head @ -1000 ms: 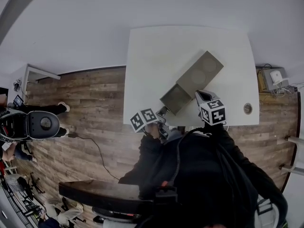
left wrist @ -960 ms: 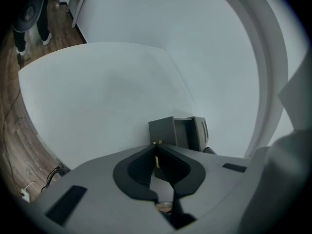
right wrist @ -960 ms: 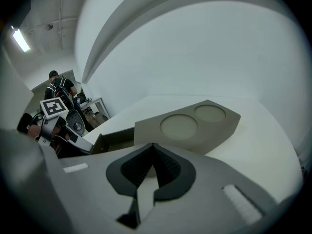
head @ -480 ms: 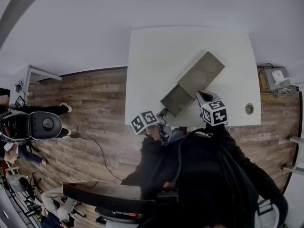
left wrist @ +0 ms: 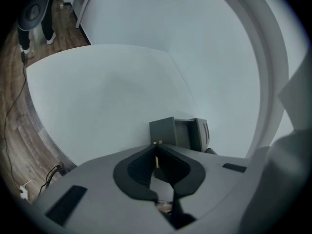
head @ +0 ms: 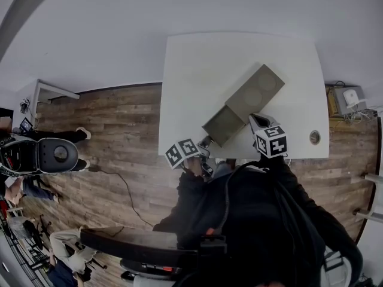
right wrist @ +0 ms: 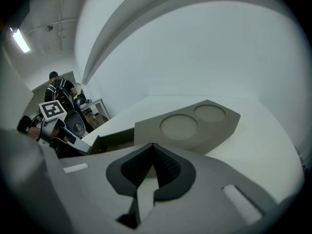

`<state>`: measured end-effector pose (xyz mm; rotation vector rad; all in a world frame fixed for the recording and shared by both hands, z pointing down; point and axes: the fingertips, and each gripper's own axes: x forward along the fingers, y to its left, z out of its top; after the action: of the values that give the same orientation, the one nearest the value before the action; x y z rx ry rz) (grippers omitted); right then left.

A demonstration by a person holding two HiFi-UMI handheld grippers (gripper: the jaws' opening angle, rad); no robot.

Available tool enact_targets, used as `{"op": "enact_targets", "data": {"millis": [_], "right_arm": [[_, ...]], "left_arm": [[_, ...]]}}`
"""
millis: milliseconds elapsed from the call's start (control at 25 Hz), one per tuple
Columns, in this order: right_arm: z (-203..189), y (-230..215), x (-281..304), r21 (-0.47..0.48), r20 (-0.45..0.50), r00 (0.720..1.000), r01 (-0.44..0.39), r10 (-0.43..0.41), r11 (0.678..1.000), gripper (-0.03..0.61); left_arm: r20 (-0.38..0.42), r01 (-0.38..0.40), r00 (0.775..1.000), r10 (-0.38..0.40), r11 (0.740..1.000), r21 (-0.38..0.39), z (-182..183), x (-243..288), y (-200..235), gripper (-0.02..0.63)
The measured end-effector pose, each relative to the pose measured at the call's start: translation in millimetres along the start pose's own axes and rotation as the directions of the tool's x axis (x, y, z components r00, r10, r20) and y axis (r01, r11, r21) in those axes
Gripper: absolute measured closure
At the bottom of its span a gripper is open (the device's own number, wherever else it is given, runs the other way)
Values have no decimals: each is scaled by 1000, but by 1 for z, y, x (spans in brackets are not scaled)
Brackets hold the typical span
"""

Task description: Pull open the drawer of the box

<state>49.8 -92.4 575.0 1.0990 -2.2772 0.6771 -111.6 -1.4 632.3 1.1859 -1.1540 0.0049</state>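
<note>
Box (head: 254, 91): slantwise, mid-worktop (head: 191, 70). Drawer (head: 221, 124): drawn out toward the near edge. Your left tool (head: 206, 142): clamped on the brass knob (left wrist: 156, 143). Your right tool (head: 253, 120): closed, empty, beside the box. Risk: pull further and the unbraced box may slide, or the drawer drop out.

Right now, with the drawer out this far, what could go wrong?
The drawer is far out, its front close to the edge of the table; more pull from the left gripper, shut on its handle, might drop it out of the box.
The right gripper is shut and grips nothing, so the box may slide.
</note>
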Motion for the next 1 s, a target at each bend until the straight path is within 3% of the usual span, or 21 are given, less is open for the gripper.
{"op": "enact_targets", "data": {"millis": [400,520,680,760,880,1000], "right_arm": [[-2,-1,2,2,1,1000,2,-2,1000,584],[-2,-2,3,-2,2,1000,6,-6,1000,584],[-2,1,2,-33,4,1000,22,-21,999,584],[7,0,-3,-36,36,999,28,-27,999,584],[29,-9,-20,-26,108,993,53,-50,998,584],[63,-19,-45,-9,206,976,81,-77,997,585]], "left_arm": [[-4,-6,1000,6,1000,-6,-1,-1,5,595],[-2,-22,1000,22,999,24,2,-3,7,594],[72,-113,992,105,987,113,19,-30,21,595],[146,-149,981,124,973,174,36,-49,18,595],[278,-126,960,35,941,315,66,-69,-21,595],[347,-103,934,-80,873,477,88,-75,-83,612]]}}
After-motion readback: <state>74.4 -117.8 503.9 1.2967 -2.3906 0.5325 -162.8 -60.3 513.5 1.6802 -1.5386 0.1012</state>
